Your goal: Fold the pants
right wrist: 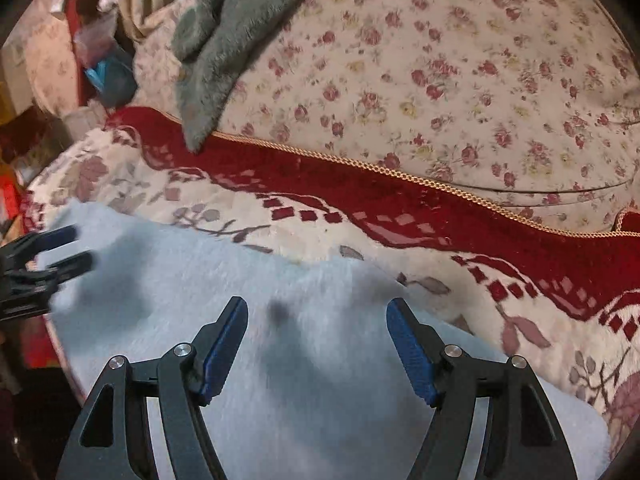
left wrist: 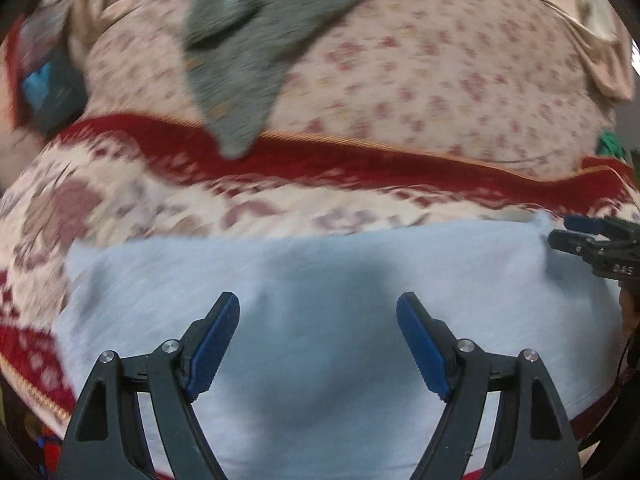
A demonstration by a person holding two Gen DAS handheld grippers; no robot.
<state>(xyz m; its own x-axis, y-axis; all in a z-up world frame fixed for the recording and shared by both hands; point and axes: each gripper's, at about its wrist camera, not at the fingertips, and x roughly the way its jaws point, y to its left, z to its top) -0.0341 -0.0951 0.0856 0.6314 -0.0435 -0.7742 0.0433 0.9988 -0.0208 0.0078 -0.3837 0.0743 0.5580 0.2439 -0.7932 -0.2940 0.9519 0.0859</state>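
- Pants [left wrist: 340, 320]: pale blue fleece, lying flat on the patterned red-and-cream blanket [right wrist: 360, 208] at the near edge of the bed. They look already doubled into a wide slab, though the blur hides any seams.
- Long axis runs left-right, across both grippers' line of sight.
- Left gripper [left wrist: 318, 344]: jaws spread wide, nothing between them. It hovers over the left-middle of the pants, with cloth directly below and ahead.
- Right gripper [right wrist: 316, 346]: also spread wide and empty, over the right part of the pants. In the left view it shows at the far right corner of the cloth [left wrist: 592, 244].
- Left gripper shows in the right view near the far left corner [right wrist: 48, 256].
- Key relation: each arm is nearest its own end of the slab, and the far edge lies just ahead of both.
- Judgement: next fold likely needs one end brought over the other, along the long axis.
- Grey towel [right wrist: 224, 40] lies farther back on the floral sheet [right wrist: 460, 80], well apart from the pants.
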